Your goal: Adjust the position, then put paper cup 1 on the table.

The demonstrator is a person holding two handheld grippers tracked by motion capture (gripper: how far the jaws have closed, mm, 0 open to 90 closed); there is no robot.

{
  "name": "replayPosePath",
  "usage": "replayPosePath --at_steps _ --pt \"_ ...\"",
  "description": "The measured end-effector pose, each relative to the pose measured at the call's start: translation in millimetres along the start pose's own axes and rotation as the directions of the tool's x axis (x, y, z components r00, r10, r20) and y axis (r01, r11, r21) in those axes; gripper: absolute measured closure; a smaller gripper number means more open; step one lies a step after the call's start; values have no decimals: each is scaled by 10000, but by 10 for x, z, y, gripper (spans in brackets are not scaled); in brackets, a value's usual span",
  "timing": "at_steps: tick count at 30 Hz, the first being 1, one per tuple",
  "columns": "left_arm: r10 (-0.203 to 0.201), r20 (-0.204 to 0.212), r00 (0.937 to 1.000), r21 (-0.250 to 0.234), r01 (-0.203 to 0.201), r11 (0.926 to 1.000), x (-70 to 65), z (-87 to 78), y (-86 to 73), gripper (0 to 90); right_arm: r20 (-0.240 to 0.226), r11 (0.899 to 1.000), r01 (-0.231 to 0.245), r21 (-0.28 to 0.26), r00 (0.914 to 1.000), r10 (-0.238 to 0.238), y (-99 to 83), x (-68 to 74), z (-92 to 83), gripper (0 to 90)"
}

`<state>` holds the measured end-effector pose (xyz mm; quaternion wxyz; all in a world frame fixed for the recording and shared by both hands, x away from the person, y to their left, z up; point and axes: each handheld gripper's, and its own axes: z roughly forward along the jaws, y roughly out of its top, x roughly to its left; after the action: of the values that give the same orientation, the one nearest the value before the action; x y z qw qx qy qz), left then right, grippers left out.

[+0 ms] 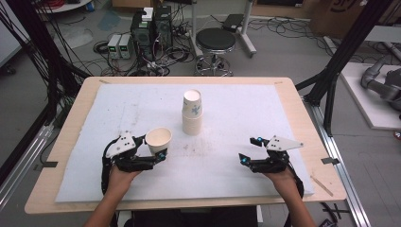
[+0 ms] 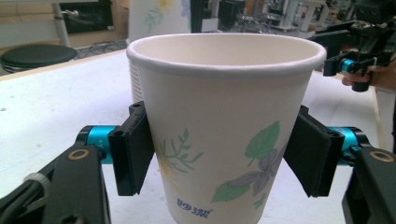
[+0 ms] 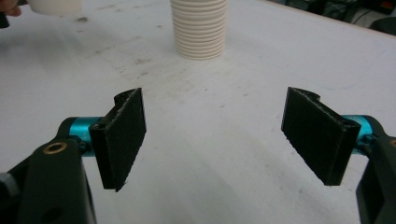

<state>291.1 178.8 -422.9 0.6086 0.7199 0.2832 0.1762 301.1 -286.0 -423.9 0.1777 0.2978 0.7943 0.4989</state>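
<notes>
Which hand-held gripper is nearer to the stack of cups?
The left. The left hand-held gripper holds a single cup just beside the stack of cups, on its near left. The right hand-held gripper is open, farther off to the stack's near right.

In my left gripper view, the held paper cup (image 2: 224,126) is cut off at the bottom edge and hides most of the cup stack (image 2: 134,79) behind it. In my right gripper view, the stack's (image 3: 199,29) top is cropped. The cup's printed lettering is too small to read.
</notes>
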Motion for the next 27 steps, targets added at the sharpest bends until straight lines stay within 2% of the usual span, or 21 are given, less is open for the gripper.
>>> replayPosePath --at_steps 6,9,17,22,27 --pt "49 -451 9990 -329 -64 9994 48 -72 -7 308 543 9987 -169 -483 9983 195 4 -19 -69 227" --pt "-10 -574 9984 -447 -15 9990 81 -102 -14 307 643 9984 -227 -512 9976 260 3 -23 -71 227" --pt "-36 -859 9963 -548 -11 9985 109 -136 -11 306 481 9986 -171 -504 9987 195 12 0 -36 227" --pt "25 -1051 9945 -599 -88 9982 135 -164 -5 306 583 9978 -194 -634 9980 231 22 0 -63 227" --pt "-60 -1529 9882 -856 -72 9963 219 -260 6 306 583 9979 -96 -638 9982 134 35 14 -45 228"
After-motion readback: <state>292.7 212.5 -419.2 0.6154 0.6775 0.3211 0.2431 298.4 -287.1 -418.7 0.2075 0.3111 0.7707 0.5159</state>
